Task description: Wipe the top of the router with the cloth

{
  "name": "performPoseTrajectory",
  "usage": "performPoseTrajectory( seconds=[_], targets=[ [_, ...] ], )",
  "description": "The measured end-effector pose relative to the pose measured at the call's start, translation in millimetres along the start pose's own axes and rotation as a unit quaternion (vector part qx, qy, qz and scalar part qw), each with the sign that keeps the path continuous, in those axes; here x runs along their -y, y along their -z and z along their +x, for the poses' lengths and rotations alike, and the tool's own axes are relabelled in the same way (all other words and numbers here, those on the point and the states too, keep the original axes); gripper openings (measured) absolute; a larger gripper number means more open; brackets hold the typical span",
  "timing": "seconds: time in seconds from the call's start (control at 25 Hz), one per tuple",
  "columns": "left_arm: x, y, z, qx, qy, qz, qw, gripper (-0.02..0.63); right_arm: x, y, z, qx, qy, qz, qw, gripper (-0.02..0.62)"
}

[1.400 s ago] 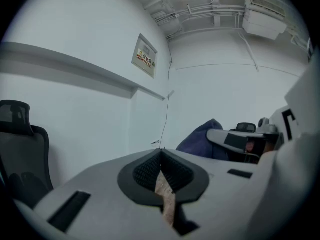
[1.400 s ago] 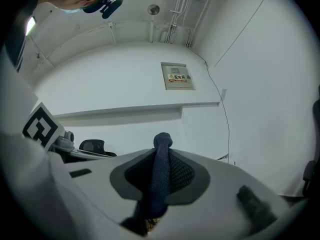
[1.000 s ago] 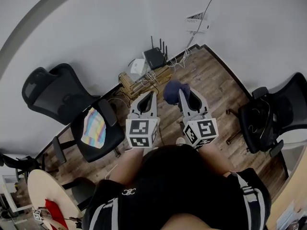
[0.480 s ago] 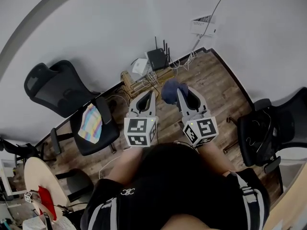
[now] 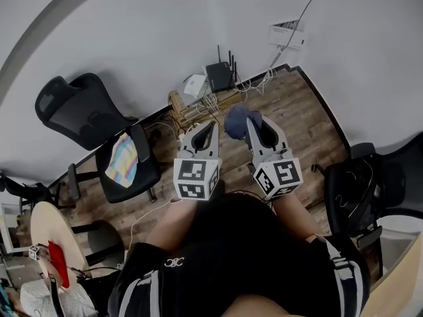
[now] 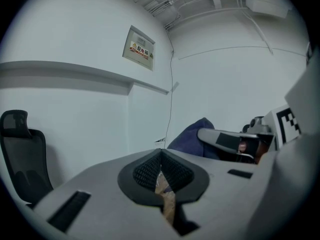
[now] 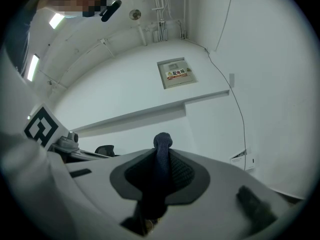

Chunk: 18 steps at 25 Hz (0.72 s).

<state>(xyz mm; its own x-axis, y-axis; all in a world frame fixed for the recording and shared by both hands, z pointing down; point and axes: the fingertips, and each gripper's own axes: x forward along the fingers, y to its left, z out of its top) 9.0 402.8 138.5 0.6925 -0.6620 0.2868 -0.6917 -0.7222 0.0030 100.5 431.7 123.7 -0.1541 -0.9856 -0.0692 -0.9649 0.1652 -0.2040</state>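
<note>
a person stands on a wooden floor (image 5: 301, 121) with a gripper in each hand: the right gripper (image 5: 253, 119) is clenched on a dark blue cloth (image 5: 236, 121), which bunches up past its jaws, while the left gripper (image 5: 207, 129) just beside it has its jaws pressed together on nothing. the black router (image 5: 219, 76), antennas up, sits by the white wall (image 5: 132, 32) behind tangled cables (image 5: 210, 102), well ahead of both grippers and apart from the cloth
</note>
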Motion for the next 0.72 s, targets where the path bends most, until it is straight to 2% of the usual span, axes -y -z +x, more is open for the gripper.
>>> performPoseTrajectory(
  seconds=[0.2,0.4,0.72],
  targets=[
    [-1.9,7.4,9.5,-0.003,0.0,-0.006,1.0,0.011,3.4,8.7,7.0,-0.01,-0.005,-0.002,1.0,0.067],
    [-11.0,-1.4,28.5,0.007,0.007,-0.009,0.9999,0.012,13.4,3.6,22.9,-0.007,0.0,-0.015,1.0,0.068],
    [-41.6,-5.8,76.1,0.015,0.014,-0.019,0.9996,0.012,34.3,11.4,74.5,-0.017,0.001,-0.032,0.999,0.067]
  ],
)
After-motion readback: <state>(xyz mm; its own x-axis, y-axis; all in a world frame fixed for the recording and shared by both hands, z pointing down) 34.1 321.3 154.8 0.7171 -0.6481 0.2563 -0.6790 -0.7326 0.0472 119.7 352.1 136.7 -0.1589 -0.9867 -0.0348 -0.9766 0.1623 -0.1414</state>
